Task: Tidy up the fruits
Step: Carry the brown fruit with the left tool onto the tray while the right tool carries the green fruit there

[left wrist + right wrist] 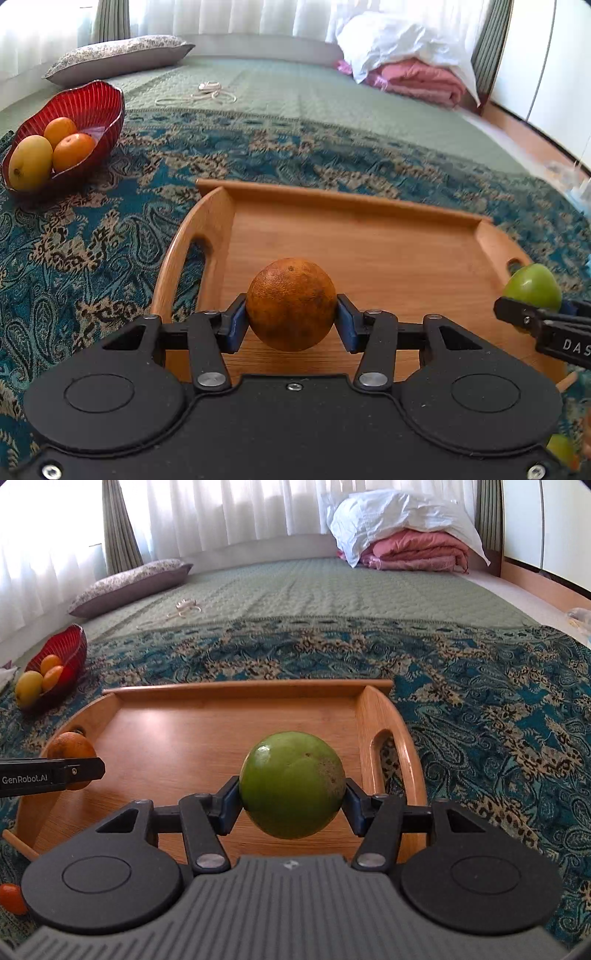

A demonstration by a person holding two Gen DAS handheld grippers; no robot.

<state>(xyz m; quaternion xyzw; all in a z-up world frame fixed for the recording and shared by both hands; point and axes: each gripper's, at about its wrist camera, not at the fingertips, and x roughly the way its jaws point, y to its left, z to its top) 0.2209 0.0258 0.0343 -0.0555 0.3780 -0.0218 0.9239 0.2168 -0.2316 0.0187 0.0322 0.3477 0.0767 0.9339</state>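
My left gripper point(291, 317) is shut on a dull orange fruit point(291, 304) and holds it over the near left part of a wooden tray point(369, 254). My right gripper point(292, 799) is shut on a green round fruit point(292, 784) and holds it over the tray's near right part point(177, 738). Each gripper shows in the other's view: the green fruit point(533, 282) at the right edge, the orange fruit point(70, 751) at the left edge. A red glass bowl point(92, 107) at the far left holds a yellow mango point(30, 161) and two oranges point(73, 150).
The tray lies on a teal patterned cloth point(92, 240) over a green quilted bed. A pillow point(118, 55) and a white cable point(207, 92) lie at the back, folded pink and white bedding point(417, 66) at the back right. A small orange fruit point(13, 902) lies near left.
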